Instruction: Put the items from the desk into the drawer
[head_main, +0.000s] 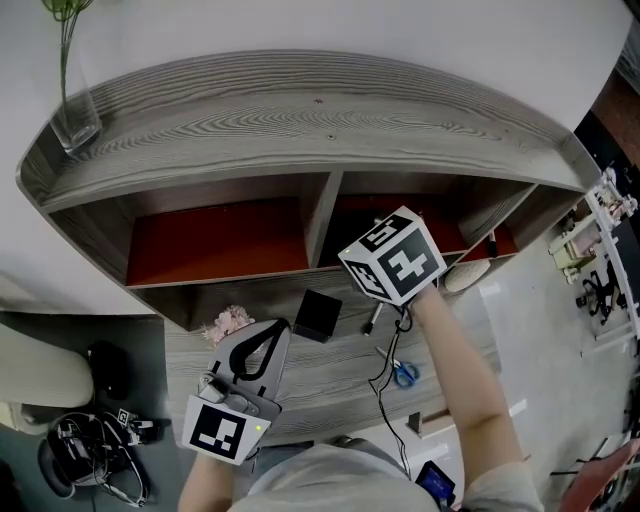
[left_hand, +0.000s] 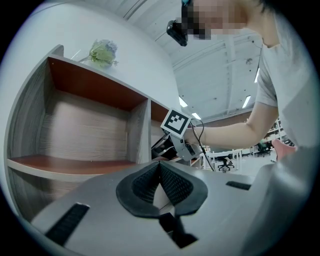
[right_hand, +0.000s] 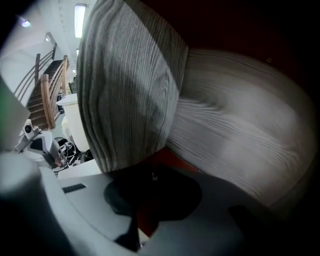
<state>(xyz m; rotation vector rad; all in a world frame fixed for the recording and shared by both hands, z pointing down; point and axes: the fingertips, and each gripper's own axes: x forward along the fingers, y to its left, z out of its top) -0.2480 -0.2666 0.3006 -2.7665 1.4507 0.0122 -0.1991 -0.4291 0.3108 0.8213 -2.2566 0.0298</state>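
Observation:
My right gripper (head_main: 385, 232) reaches into the right compartment (head_main: 450, 228) of the grey wooden hutch; its marker cube (head_main: 394, 258) hides the jaws from above. In the right gripper view its dark pads (right_hand: 152, 192) look closed over the red floor (right_hand: 175, 159), beside the wooden divider (right_hand: 127, 90), with nothing visibly held. My left gripper (head_main: 277, 327) hovers over the desktop (head_main: 330, 375), shut and empty, with its pads (left_hand: 172, 185) meeting at the tips. On the desk lie a black box (head_main: 317, 314), a pink flower ornament (head_main: 229, 323), blue scissors (head_main: 404, 374) and a thin pen-like item (head_main: 372, 321).
The left compartment (head_main: 215, 245) has a bare red floor. A glass vase (head_main: 76, 115) stands on the hutch top at far left. A white oval object (head_main: 466, 276) sits by the right compartment. A black cable (head_main: 383, 385) trails across the desk. A cream chair (head_main: 40, 375) stands at left.

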